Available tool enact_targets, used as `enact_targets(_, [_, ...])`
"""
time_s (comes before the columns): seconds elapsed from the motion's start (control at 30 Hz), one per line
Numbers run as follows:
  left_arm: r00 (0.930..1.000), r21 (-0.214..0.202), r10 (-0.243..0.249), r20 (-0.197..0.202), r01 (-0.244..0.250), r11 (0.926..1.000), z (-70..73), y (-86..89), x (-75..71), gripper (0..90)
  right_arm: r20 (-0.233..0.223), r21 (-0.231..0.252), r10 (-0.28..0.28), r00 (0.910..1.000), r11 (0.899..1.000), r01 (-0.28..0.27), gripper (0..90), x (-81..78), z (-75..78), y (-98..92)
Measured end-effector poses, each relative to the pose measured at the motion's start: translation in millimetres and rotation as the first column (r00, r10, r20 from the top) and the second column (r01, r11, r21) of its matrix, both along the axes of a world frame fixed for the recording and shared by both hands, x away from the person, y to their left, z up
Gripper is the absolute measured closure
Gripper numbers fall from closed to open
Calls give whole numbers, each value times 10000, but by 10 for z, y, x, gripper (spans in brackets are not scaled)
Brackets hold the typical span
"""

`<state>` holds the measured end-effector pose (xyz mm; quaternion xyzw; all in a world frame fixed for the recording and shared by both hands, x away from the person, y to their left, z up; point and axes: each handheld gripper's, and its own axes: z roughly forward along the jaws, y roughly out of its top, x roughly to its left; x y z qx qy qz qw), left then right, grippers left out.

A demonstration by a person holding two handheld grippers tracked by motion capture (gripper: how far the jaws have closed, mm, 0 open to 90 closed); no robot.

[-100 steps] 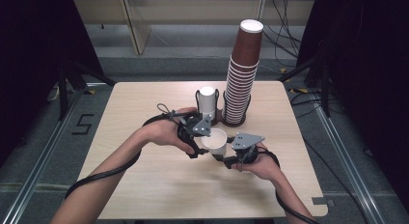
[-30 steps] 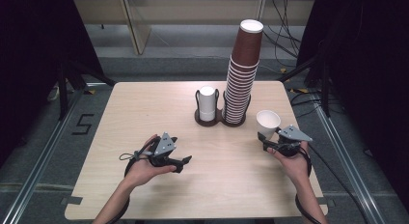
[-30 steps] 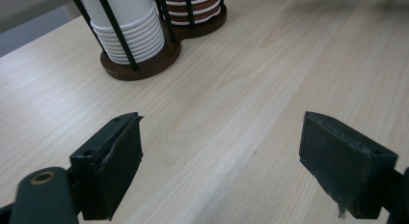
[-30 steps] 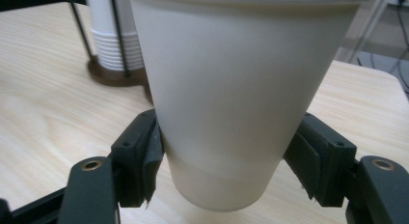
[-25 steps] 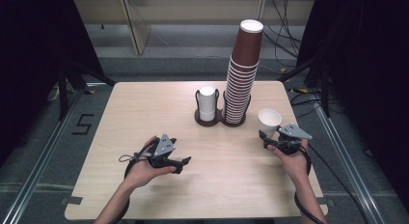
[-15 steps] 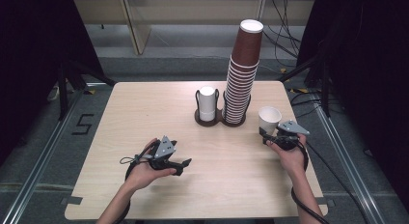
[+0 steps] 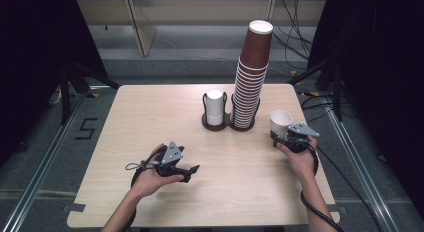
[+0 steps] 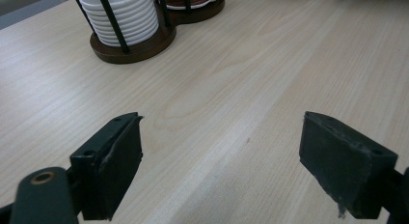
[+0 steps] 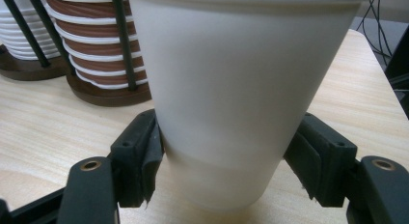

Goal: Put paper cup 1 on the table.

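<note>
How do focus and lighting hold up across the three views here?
High view: table evenly lit, surroundings dark. Left gripper view: wood grain sharp, cup holder slightly soft. Right gripper view: white cup so close its wall looks featureless, with a soft shadow at its base; brown cup stack slightly soft.

Two cup stacks [image 7: 250, 77] [image 7: 215, 107] – one loose white cup [image 7: 280, 123].

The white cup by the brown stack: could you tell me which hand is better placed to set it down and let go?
The right. Its gripper is clamped on the white cup, upright at the table; the left gripper rests open and apart.
</note>
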<state>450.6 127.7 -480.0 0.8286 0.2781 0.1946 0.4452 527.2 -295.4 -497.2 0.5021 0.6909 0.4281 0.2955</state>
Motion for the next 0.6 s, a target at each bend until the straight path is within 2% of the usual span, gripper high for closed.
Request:
enact_targets(0.07, [10000, 5, 35, 13, -35, 10000, -6, -5, 0, 149, 203, -157, 144, 9997, 9998, -141, 329, 36, -12, -18])
enact_targets(0.1, [10000, -104, 46, -14, -47, 9999, -9, -10, -4, 149, 123, -81, -42, 9999, 10000, 43, 330, 32, -16, 4])
enact_targets(0.13, [10000, 86, -31, 6, 31, 10000, -3, 3, 4, 149, 156, -241, 92, 9998, 9997, -88, 330, 46, -16, -14])
enact_targets(0.17, [10000, -3, -44, -19, 44, 10000, -4, 1, 0, 149, 162, -303, 54, 9999, 9995, -49, 329, 57, -20, -16])
enact_targets(0.2, [10000, -52, -37, -15, 37, 10000, -6, 2, 1, 149, -36, -95, -164, 9999, 9998, 163, 329, 44, -18, 7])
enact_targets(0.23, [10000, -38, -78, -58, 78, 10000, -4, 5, 4, 149, 108, -275, 63, 9999, 9996, -60, 329, 68, -24, -15])
enact_targets(0.27, [10000, -203, -9, -58, 7, 9998, -11, -3, 1, 149, 169, -406, 38, 9999, 9992, -31, 329, 75, -32, -18])
enact_targets(0.37, [9999, -192, -16, -103, 14, 9998, -16, -2, 4, 149, 78, -507, 73, 9999, 9987, -69, 328, 100, -50, -23])
enact_targets(0.4, [10000, -186, 1, -100, -3, 9998, -18, -4, 3, 149, -281, -278, -76, 9996, 9996, 68, 328, 85, -41, 1])
enact_targets(0.47, [9999, -122, 52, -95, -53, 9999, -18, -7, -5, 149, -193, -347, -83, 9998, 9994, 76, 327, 100, -47, 2])
enact_targets(0.5, [10000, 65, -30, -78, 30, 10000, -12, 3, -2, 149, -326, -303, -106, 9994, 9995, 96, 326, 103, -48, 11])
enact_targets(0.53, [10000, 56, -31, -79, 32, 10000, -13, 2, -4, 149, -303, -417, -100, 9995, 9991, 88, 326, 108, -51, 8])
enact_targets(0.57, [10000, 54, -32, -82, 32, 10000, -13, 1, -4, 149, -180, -734, 49, 9998, 9973, -62, 326, 119, -46, -15])
enact_targets(0.6, [10000, 12, -49, -81, 49, 10000, -17, 0, -3, 149, -321, -500, -48, 9995, 9987, 32, 326, 112, -49, 5])
